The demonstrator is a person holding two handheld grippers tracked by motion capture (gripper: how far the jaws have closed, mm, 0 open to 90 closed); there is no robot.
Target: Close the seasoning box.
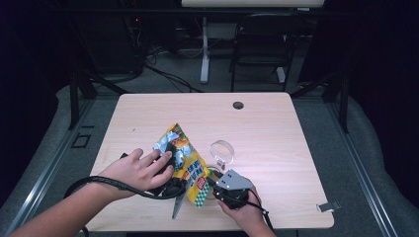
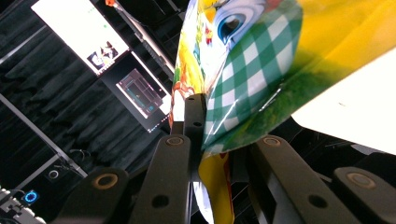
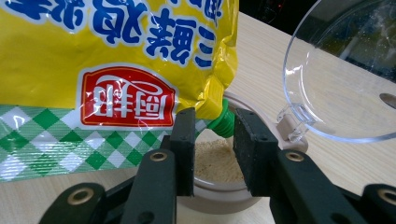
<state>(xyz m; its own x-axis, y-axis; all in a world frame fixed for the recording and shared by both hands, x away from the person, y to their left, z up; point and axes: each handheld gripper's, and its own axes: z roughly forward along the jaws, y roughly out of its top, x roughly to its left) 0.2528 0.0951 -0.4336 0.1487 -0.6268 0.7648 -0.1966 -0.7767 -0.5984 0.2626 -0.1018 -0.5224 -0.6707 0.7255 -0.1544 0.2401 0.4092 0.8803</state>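
Seasoning refill in progress, pouch tipped over the jar.

I hold the yellow seasoning pouch (image 1: pixel 187 165) clamped in my left gripper (image 2: pixel 218 140); my right gripper (image 3: pixel 214 140), jaws parted, flanks its green spout (image 3: pixel 222 122) above the jar (image 3: pixel 219 189). My right gripper view reveals powder inside; next, tilt steadily.

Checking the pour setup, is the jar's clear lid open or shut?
Open: the clear lid is flipped up on its hinge, and pale powder shows inside the jar.

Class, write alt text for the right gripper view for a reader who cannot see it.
A yellow seasoning pouch tips its green spout over a beige jar holding pale powder, between the right gripper's open black jaws. The jar's clear hinged lid stands open above the wooden table.
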